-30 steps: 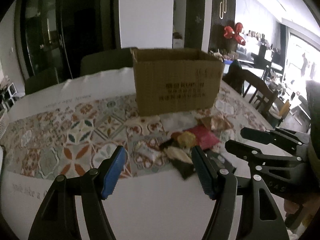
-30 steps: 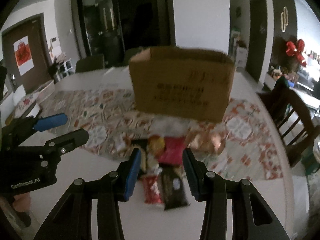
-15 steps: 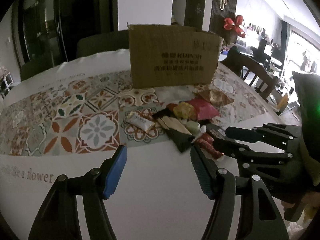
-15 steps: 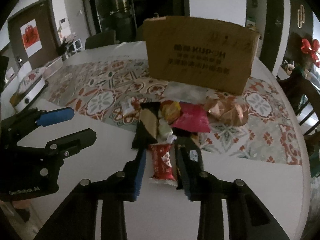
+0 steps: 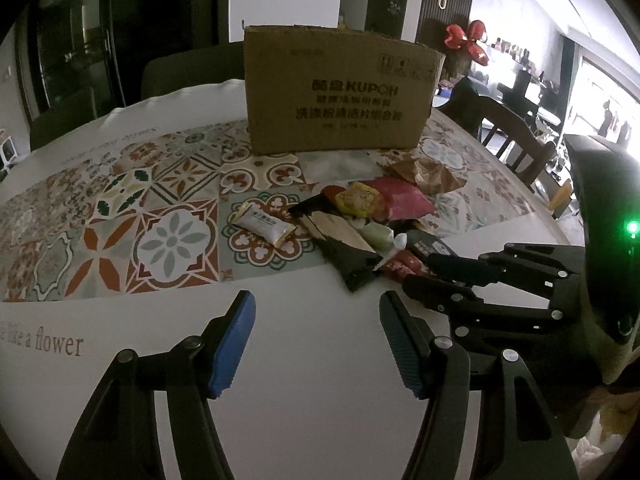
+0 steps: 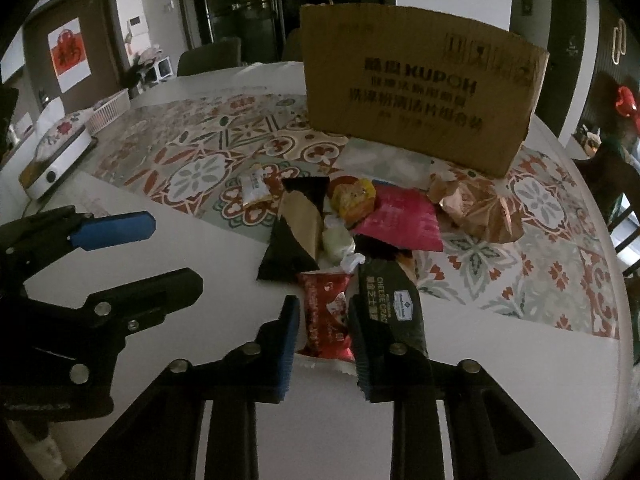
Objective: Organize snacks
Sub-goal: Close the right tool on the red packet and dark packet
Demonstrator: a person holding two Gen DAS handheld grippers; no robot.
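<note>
Two views are showing one worktop. Left wrist view: the left gripper [image 5: 316, 344] is hovering over bare white worktop [image 5: 320, 400], jaws half open and holding nothing, short of the snack pile [image 5: 372, 220] lying before the cardboard box [image 5: 340, 92]. Right wrist view: the right gripper [image 6: 324, 344] has just been closing its jaws narrowly around the red snack packet [image 6: 326, 314]. Squeezing its lower half squarely, clear of the black cheese cracker pack [image 6: 390, 308] touching it, should help lift it alone.

My work surface is a round white table [image 6: 500, 360] bearing a patterned tile-print runner [image 6: 192, 168]. On the runner stand a cardboard box [image 6: 416, 108] and loose snack packets [image 6: 360, 232]; a white appliance [image 6: 52, 152] sits at the table's edge.
</note>
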